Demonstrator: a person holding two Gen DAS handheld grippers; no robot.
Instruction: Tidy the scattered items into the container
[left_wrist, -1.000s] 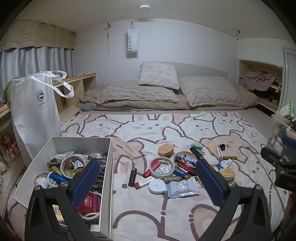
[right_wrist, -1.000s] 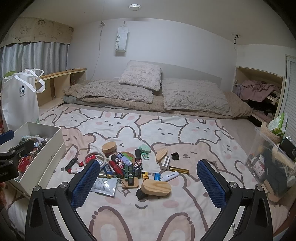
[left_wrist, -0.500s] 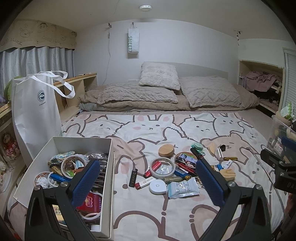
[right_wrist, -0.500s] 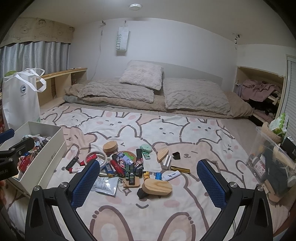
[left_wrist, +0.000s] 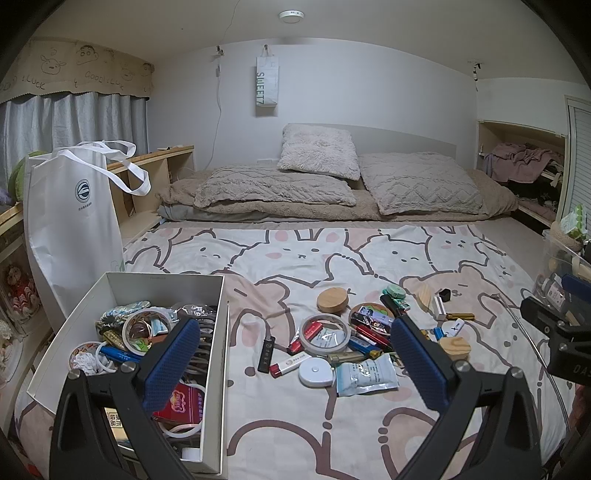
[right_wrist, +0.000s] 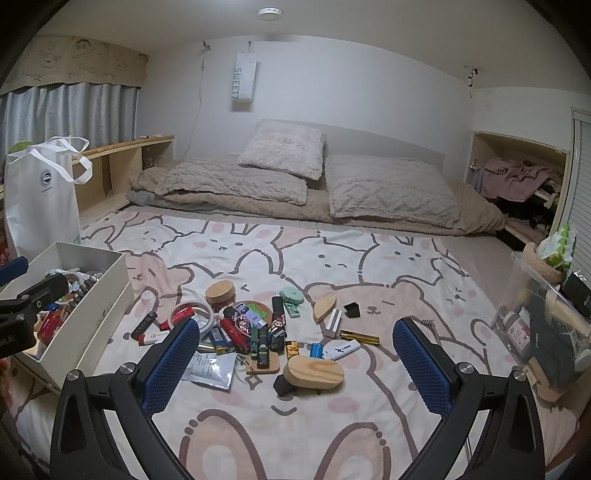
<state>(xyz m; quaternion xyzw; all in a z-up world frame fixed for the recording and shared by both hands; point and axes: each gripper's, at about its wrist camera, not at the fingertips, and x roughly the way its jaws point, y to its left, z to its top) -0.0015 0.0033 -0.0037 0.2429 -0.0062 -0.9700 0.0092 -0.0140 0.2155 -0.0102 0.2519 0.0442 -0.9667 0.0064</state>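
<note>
A white box (left_wrist: 218, 332) at the left of the bed holds several small items; it also shows in the right wrist view (right_wrist: 92, 325). A pile of small things lies on the bunny sheet: a tape ring (left_wrist: 324, 332), a round wooden lid (left_wrist: 333, 300), a white tape measure (left_wrist: 316, 372), a foil sachet (left_wrist: 365, 377), lighters (right_wrist: 236, 328) and a wooden brush (right_wrist: 316, 373). My left gripper (left_wrist: 291, 365) is open and empty, above the box's right wall and the pile's left side. My right gripper (right_wrist: 295, 369) is open and empty, just before the brush.
A white tote bag (left_wrist: 70, 221) stands behind the box. Pillows (left_wrist: 317, 151) and a blanket lie at the head of the bed. A clear bin (right_wrist: 543, 332) with items stands at the bed's right edge.
Both views have shifted slightly; the right gripper has edged a little toward the pile. Both grippers stay open and nothing on the bed has moved.
</note>
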